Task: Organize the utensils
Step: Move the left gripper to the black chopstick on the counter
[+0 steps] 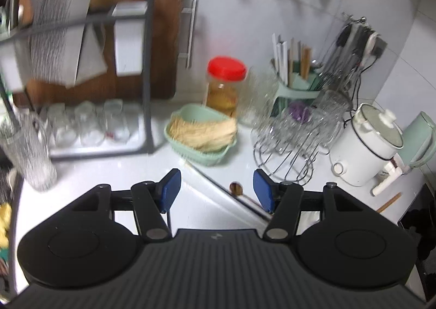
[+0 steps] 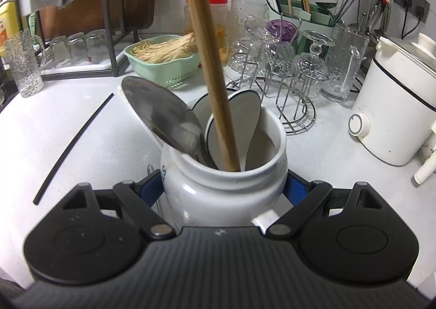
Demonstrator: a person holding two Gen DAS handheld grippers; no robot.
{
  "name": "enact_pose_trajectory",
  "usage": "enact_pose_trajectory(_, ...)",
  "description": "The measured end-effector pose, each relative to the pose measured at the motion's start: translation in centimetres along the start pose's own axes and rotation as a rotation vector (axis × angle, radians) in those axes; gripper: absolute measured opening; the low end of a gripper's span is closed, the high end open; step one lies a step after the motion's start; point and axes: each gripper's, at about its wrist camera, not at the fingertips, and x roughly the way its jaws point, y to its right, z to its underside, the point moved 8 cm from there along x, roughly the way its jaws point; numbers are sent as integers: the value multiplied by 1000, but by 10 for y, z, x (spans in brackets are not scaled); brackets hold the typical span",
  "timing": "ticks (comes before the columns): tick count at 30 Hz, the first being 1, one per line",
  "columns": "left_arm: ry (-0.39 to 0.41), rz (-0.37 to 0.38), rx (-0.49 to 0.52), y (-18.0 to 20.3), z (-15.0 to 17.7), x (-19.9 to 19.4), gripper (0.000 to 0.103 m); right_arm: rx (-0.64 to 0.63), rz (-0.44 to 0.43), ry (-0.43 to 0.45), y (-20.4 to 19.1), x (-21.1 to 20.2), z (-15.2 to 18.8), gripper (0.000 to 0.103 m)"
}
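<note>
My right gripper point(image 2: 223, 186) is shut on a white ceramic jar point(image 2: 226, 194), its blue pads point(image 2: 295, 186) pressed on both sides. The jar holds a large metal spoon point(image 2: 160, 115), white spoons point(image 2: 245, 107) and a long wooden handle point(image 2: 209, 63). In the left wrist view my left gripper point(image 1: 217, 190) is open over the white counter with nothing between its pads point(image 1: 171, 189). A thin black stick point(image 1: 218, 186) runs slantwise on the counter below it, beside a small brown round-ended utensil point(image 1: 235, 188). The same black stick point(image 2: 73, 145) lies left of the jar.
At the back stand a green utensil caddy point(image 1: 297, 88) with chopsticks, a wire glass rack point(image 1: 286, 150), a green basket point(image 1: 201, 134) of pale sticks, a red-lidded jar point(image 1: 224, 85), a white cooker point(image 1: 365, 145) and a dark dish rack point(image 1: 109, 131). A tall glass point(image 1: 27, 150) stands left.
</note>
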Motion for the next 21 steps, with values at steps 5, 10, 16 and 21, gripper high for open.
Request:
enact_pose_trajectory(5, -43, -21, -12, -15, 25, 21, 64, 11, 13, -6, 1, 0, 0, 92)
enact_pose_trajectory(10, -118, -44, -47, -30, 50, 45, 64, 17, 21, -10, 2, 1, 0, 92)
enact_pose_trajectory(16, -193, -53, -48, -43, 74, 62, 64, 28, 30, -13, 4, 3, -2, 92)
enact_pose_trajectory(21, -252, -59, -110, -59, 101, 80, 63, 26, 32, -22, 5, 2, -1, 92)
